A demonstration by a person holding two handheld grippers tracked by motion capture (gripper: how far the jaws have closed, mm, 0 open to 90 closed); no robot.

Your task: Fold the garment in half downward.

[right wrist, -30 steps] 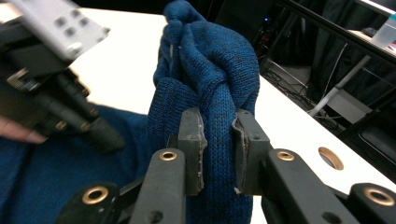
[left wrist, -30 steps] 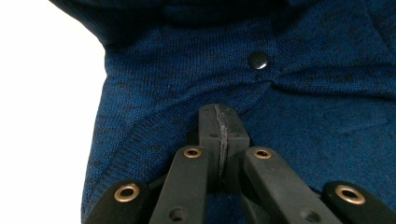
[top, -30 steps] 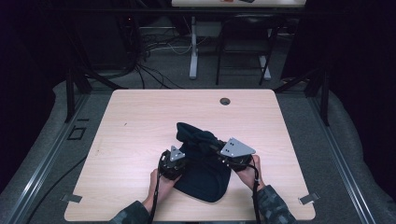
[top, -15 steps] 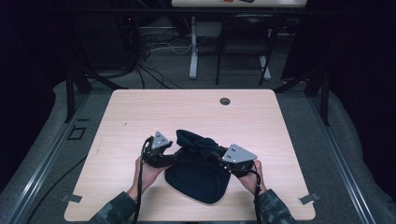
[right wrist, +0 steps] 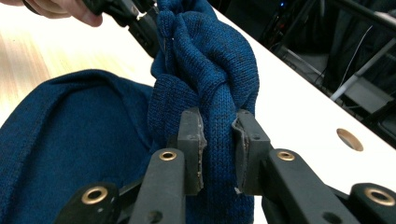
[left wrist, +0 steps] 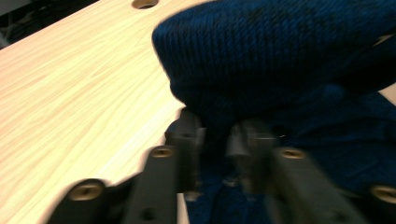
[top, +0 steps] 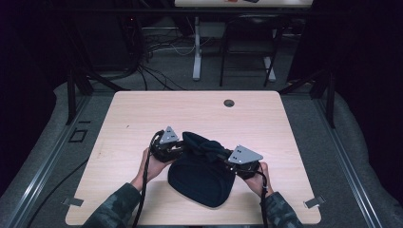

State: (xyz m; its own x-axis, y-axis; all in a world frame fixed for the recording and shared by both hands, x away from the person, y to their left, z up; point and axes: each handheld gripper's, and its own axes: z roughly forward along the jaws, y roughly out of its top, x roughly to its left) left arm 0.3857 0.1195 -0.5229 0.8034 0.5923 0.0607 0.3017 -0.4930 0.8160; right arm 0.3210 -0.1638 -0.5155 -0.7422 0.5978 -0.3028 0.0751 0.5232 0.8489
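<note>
Holding: a dark blue knitted garment (top: 202, 173), probably a beanie or small sweater, gripped by both grippers at once.
Garment position: near the front edge of the table (top: 142, 109), between the person's hands; the broad rounded part lies flat on the wood, the far edge is gathered into a thick roll raised between the grippers.
Right gripper (right wrist: 218, 151): jaws nearly closed, a twisted bunch of the knit pinched between them, clear in the right gripper view.
Left gripper (left wrist: 215, 142): jaws close together with blue knit between them at the roll's left end; the left gripper view is blurred, so the hold looks real but how firm it is I cannot tell.
Handling: soft, light, limp and stretchy by the look of it; it will sag and drape wherever it is unsupported, and is not fragile.
Where to grip: a bunched fold or the thick rolled edge gives the jaws bulk to bite; a single layer would likely slip or stretch.
Risk: pulling the ends apart may stretch the knit rather than move it.
Table: pale wood, with a round cable hole (top: 229, 102) near the far edge, well apart from the garment.
</note>
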